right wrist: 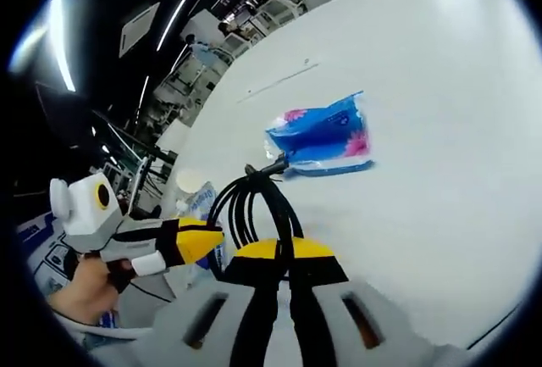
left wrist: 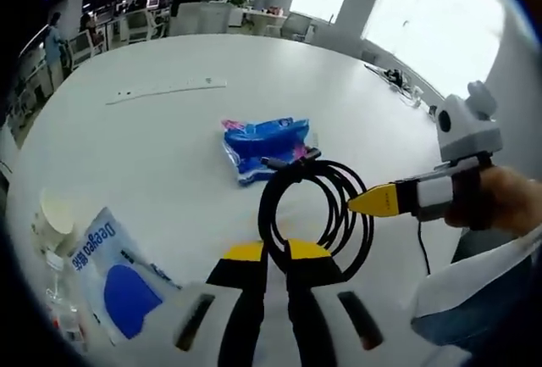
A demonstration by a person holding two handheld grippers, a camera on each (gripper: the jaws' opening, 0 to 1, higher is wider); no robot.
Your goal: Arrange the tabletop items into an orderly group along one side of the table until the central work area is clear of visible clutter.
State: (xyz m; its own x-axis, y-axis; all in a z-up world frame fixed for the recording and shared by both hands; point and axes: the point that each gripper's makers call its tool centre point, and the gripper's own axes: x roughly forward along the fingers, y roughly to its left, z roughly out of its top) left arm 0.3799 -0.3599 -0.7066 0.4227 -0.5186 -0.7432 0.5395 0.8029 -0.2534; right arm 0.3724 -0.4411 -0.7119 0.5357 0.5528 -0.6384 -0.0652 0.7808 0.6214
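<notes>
Daylight pours in from the tall windows (left wrist: 398, 2) and washes them out, the white counter (left wrist: 169, 155) glares softly with faint shadows, ceiling strip lights (right wrist: 58, 36) streak, and everything bends and blurs toward the edges.

The yellow-tipped left gripper (left wrist: 277, 252) was held with jaws pressed nearly together, while the yellow-tipped right gripper (right wrist: 283, 249) was likewise closed, gripped by a hand (left wrist: 508, 202).

Coiled black cable (left wrist: 318, 206) beside a blue packet (left wrist: 264, 145) (flat, crinkled).
</notes>
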